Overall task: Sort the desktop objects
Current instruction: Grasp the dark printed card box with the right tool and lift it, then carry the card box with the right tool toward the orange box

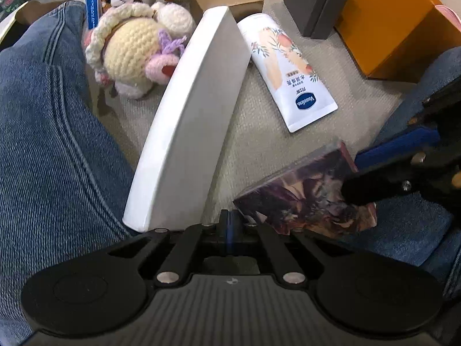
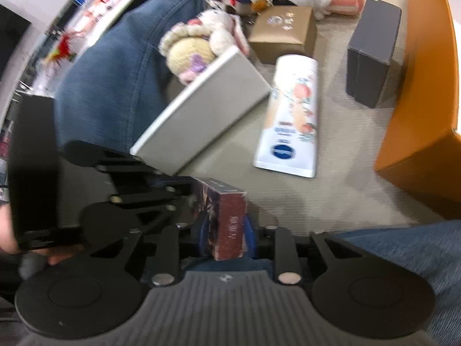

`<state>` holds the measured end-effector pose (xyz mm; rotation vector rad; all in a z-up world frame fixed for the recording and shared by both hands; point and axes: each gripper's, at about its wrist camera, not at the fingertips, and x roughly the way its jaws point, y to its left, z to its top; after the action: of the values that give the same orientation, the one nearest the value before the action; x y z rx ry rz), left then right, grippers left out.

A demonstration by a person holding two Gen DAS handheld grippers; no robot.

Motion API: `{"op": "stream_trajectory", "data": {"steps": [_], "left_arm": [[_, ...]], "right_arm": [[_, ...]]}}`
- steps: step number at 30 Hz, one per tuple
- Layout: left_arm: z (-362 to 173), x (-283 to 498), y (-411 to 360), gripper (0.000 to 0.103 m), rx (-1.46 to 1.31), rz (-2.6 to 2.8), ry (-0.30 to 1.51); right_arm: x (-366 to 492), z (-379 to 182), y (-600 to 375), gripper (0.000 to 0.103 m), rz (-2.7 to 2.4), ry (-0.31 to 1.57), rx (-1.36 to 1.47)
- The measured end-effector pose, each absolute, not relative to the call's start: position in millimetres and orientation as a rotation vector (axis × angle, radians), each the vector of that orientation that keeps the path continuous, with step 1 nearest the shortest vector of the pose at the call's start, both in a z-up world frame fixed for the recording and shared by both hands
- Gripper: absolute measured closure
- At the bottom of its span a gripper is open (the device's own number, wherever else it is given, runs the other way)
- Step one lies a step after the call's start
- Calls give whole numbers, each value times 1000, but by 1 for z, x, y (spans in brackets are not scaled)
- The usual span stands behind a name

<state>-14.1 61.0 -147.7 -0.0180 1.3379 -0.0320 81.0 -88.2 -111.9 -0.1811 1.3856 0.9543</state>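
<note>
White box [image 1: 184, 121] beside lotion tube [image 1: 285, 66]

Left hand-held gripper [image 1: 230, 225]: fingers drawn close together at the bottom centre of its own view, nothing visibly between them; pointed forward and down.
Right hand-held gripper [image 2: 227, 230]: fingers closed on a small patterned box [image 2: 227, 219], held edge-up; it reached in from the right in the left view.
Legs: denim-clad, on either side.
</note>
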Motion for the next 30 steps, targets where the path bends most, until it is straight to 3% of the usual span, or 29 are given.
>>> {"op": "stream_trajectory", "data": {"steps": [7,11,15,21,24,30], "left_arm": [[-147,-23,69,103,-30,-19,1346],[-144,-26,70,103,-37,-18,1339],[-140,-31,72,103,-46,-28,1327],[-130,-39,79,103,-58,-39,1304],[-129,-42,81,103,-66,-40,1293],[-124,-50,85,103,-82,-58,1277]], "right_arm": [[88,-110,-82,75,969,1338,-161],[83,-113,-74,91,1031,1356,-108],[83,-112,-70,94,1015,1334,-92],[79,-110,-65,82,1005,1355,-45],[77,-109,-67,71,1000,1351,-24],[76,-107,-67,63,939,1325,-43]]}}
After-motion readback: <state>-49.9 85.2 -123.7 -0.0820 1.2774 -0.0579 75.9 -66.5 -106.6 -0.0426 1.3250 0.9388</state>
